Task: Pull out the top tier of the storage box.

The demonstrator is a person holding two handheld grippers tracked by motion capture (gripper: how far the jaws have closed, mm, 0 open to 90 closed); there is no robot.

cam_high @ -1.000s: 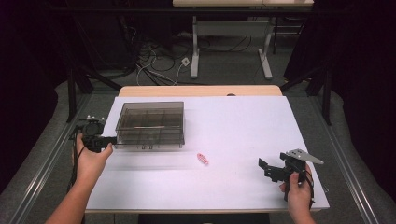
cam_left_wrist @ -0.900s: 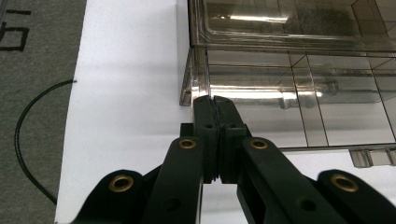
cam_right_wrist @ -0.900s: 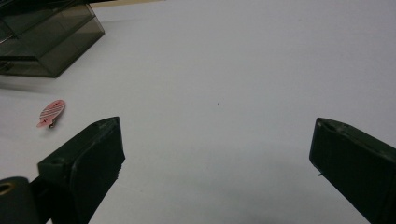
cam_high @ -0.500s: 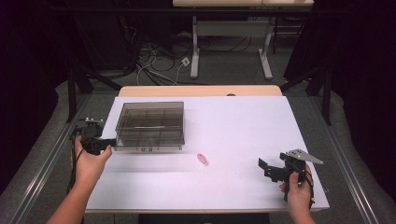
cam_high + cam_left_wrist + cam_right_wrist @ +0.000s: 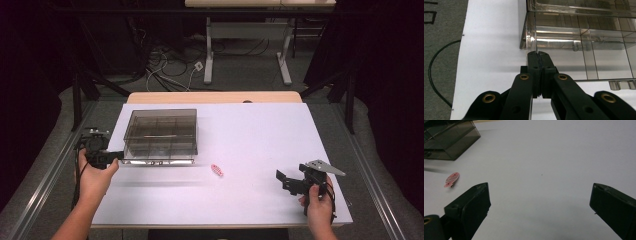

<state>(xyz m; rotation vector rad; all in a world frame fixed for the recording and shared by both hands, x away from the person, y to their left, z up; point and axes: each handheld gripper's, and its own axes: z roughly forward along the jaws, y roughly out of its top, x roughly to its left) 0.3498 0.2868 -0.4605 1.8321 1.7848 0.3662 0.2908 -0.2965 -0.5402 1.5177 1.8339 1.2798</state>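
A smoky clear compartment box [image 5: 161, 135] with its lid down sits at the left of the white table sheet [image 5: 260, 130]. My left gripper [image 5: 119, 154] is shut with nothing in it, its tips right at the box's near left corner. In the left gripper view the closed tips [image 5: 538, 53] meet just below that corner of the box [image 5: 579, 37]; whether they touch it I cannot tell. A small pink striped lure [image 5: 217, 170] lies on the sheet between the two hands. My right gripper [image 5: 286, 181] stands open near the front right, pointing left, with the lure [image 5: 451, 179] well ahead of its jaws.
The box [image 5: 449, 140] shows at the top left in the right gripper view. A wooden table edge [image 5: 215, 97] runs behind the sheet. Metal rails [image 5: 45, 175] flank the table, and cables and desk legs [image 5: 209, 55] stand on the floor beyond.
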